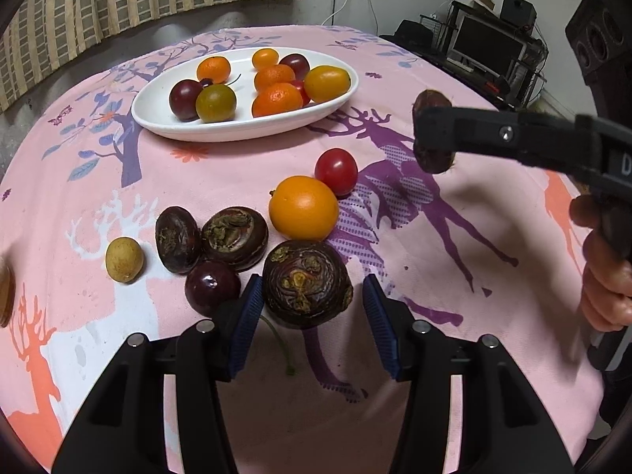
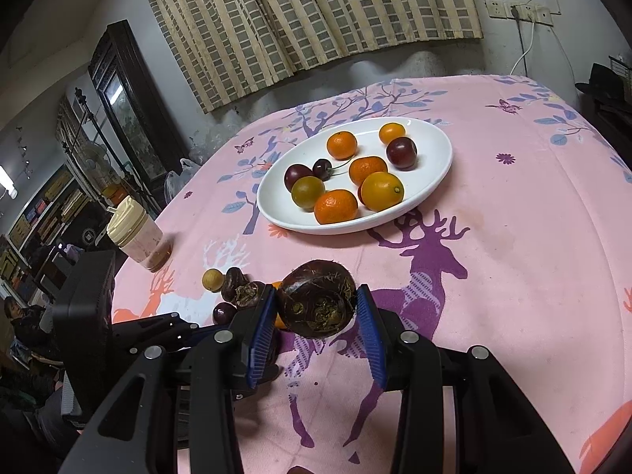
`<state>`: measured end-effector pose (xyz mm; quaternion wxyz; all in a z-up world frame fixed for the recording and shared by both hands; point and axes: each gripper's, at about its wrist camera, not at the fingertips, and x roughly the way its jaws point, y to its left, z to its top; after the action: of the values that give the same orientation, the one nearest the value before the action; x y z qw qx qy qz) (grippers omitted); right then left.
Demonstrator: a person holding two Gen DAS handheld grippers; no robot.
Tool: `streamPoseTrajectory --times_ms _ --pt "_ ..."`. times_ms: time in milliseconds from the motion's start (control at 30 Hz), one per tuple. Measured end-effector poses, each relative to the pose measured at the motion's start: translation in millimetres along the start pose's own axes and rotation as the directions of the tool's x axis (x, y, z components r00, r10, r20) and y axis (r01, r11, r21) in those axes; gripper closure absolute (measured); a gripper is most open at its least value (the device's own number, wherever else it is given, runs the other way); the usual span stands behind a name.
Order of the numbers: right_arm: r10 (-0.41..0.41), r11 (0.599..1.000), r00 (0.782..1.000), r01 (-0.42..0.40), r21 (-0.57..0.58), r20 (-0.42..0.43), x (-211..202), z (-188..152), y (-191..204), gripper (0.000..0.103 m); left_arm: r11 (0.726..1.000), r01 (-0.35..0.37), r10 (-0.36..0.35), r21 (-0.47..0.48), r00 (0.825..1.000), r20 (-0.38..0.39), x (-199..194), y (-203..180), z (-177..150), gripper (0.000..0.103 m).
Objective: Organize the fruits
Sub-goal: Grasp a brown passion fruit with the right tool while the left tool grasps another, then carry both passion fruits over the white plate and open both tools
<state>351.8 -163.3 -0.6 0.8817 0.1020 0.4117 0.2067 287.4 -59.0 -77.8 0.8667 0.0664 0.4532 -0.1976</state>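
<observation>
Plate [image 2: 434, 181], white, filled with oranges [image 2: 341, 145] and plums [image 2: 401, 153]. Near plate, pink tablecloth [image 2: 513, 276] under checked curtain [image 2: 316, 12]. Right gripper [image 2: 318, 310] clamped on water chestnut [image 2: 316, 300]; left gripper [image 1: 312, 300] wide open around another chestnut [image 1: 307, 283].

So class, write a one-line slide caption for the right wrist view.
Right gripper lifts a water chestnut toward the white plate of fruit.
</observation>
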Motion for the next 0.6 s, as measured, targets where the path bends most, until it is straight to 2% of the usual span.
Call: streamPoseTrajectory --times_ms 133,200,233,400,467,600 --pt "-0.007 1.0 1.0 0.007 -0.012 0.003 -0.5 0.9 0.3 0.061 0.999 -0.033 0.033 0.024 0.999 0.005 1.2 -6.0 -1.4 0.051" --pt "-0.012 1.0 1.0 0.012 -0.016 0.004 -0.8 0.9 0.5 0.061 0.999 -0.048 0.047 0.026 0.999 0.006 0.2 -7.7 -2.3 0.055" --pt "-0.012 1.0 1.0 0.012 -0.017 0.005 -0.8 1.1 0.8 0.061 0.998 -0.047 0.047 0.029 0.999 0.007 -1.4 -8.4 -3.0 0.058" --pt "-0.03 0.999 0.999 0.03 -0.023 0.017 -3.5 1.2 -0.2 0.061 0.999 -0.014 0.013 0.029 1.0 0.008 -11.0 -12.6 -8.2 0.058" --pt "-0.035 0.999 0.999 0.036 -0.018 0.016 -3.7 -0.3 -1.9 0.061 1.0 0.016 -0.016 0.008 1.0 0.016 -17.9 -10.1 -8.0 0.058" --pt "-0.04 0.999 0.999 0.04 -0.023 0.011 -3.7 -3.2 -3.7 0.061 0.99 0.139 -0.137 -0.03 0.989 0.062 -44.7 5.8 -0.6 0.058"
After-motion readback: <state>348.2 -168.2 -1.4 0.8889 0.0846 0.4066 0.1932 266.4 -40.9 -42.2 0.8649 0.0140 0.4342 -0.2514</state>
